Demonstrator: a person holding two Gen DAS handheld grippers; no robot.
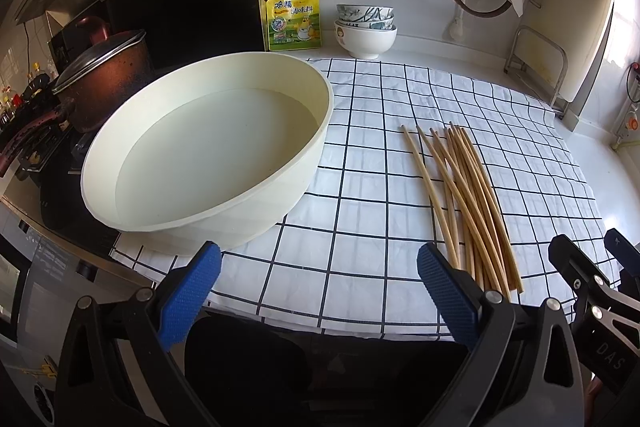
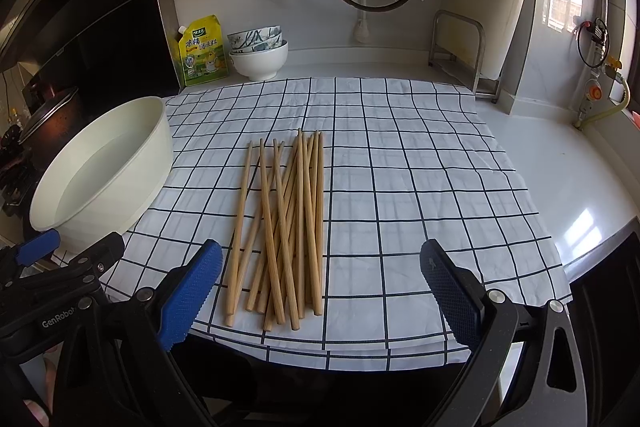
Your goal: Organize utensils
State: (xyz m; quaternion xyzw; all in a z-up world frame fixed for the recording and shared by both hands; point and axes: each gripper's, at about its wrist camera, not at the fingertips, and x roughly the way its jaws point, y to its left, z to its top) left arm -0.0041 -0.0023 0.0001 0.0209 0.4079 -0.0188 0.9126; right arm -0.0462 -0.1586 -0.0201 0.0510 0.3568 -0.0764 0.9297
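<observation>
the wooden chopsticks [image 2: 280, 227] lie loosely crossed on the checked cloth [image 2: 400, 187] right of the basin [image 2: 100, 167], light, stiff, prone to roll, best pinched mid-length by the right gripper [image 2: 320, 287], both grippers' fingers [image 2: 192, 291] spread and empty.

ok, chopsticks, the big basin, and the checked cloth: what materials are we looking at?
Chopsticks: likely bamboo or wood, matte tan, no gloss.
Basin: probably plastic, cream, smooth with a soft sheen, thin rim; holds clear water.
Checked cloth: woven fabric, white with dark grid lines, visibly creased.
</observation>
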